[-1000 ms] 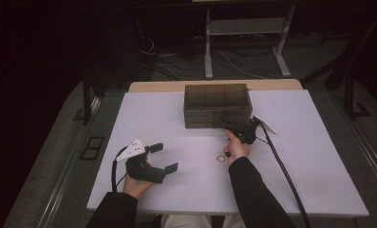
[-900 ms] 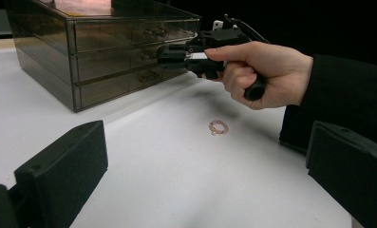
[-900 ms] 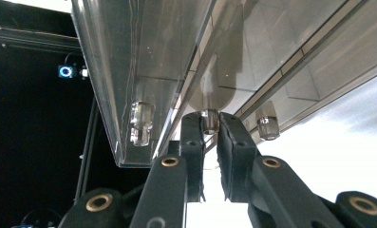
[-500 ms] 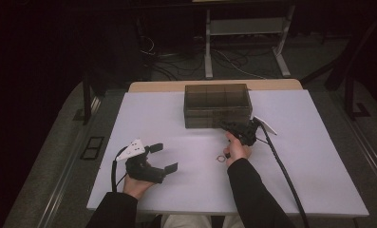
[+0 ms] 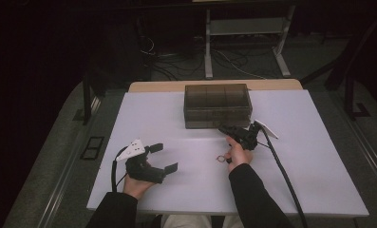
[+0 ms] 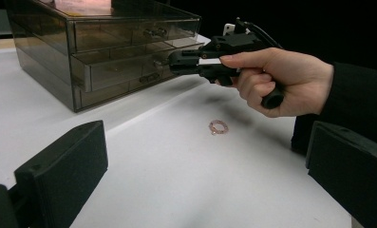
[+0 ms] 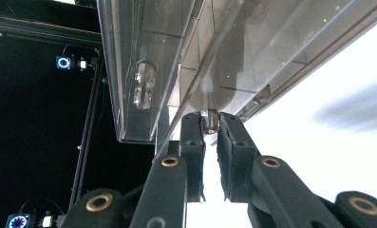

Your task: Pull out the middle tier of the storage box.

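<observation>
Knob (image 7: 210, 119) of a middle drawer (image 6: 129, 71) in the smoky drawer box (image 5: 218, 105): pinched between the right gripper's (image 7: 210, 124) jaws, which stand narrow and clamped on it. The drawer sits partly out of the box front, judging from the left gripper view, where its face stands proud of the others. Box stands at 12 o'clock on the white table (image 5: 319, 156), near the far edge.

Right gripper, high view (image 5: 224, 129): at the box's front, about 5 o'clock of it, tilted onto its side so the jaws meet the small knob from both flanks. Likely the grip for a straight pull.

Ring (image 5: 220, 159): small, pinkish, flat on the table at 6 o'clock of the box, just beside the right hand (image 5: 238, 154), not touching. Probably the item meant for the drawer.

Left gripper (image 5: 163, 156): at 7 o'clock of the box, well apart from it, jaws wide and empty, pointed toward the ring; it looks parked, ready for the pick-up.
</observation>
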Tool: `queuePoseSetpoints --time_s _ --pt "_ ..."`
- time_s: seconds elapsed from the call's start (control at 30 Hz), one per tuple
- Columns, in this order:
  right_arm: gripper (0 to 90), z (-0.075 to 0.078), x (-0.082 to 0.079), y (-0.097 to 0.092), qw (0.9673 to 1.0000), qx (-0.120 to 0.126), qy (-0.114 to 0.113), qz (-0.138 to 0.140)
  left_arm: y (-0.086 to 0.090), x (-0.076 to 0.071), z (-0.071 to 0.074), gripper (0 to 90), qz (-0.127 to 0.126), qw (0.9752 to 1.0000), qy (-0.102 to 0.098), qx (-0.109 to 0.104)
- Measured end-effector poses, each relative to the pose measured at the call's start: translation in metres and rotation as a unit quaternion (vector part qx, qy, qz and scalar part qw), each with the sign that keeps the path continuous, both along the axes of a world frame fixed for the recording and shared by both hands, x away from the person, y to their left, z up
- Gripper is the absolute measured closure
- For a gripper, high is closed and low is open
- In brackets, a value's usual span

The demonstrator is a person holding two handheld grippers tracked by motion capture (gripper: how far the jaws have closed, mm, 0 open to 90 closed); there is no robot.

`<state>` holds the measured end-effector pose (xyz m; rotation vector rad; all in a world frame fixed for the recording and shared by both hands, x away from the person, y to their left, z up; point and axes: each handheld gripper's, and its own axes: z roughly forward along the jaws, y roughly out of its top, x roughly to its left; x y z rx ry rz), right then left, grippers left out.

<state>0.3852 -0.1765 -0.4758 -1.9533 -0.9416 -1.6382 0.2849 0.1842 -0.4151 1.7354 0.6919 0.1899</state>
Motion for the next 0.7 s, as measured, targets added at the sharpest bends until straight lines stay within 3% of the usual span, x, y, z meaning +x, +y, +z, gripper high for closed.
queuePoseSetpoints --time_s 0.7 --pt "78.8 -0.0001 -0.0043 0.0013 1.0000 0.001 0.004 -0.004 0.0000 0.0000 0.0000 0.0 0.000 1.0000 0.000 0.001"
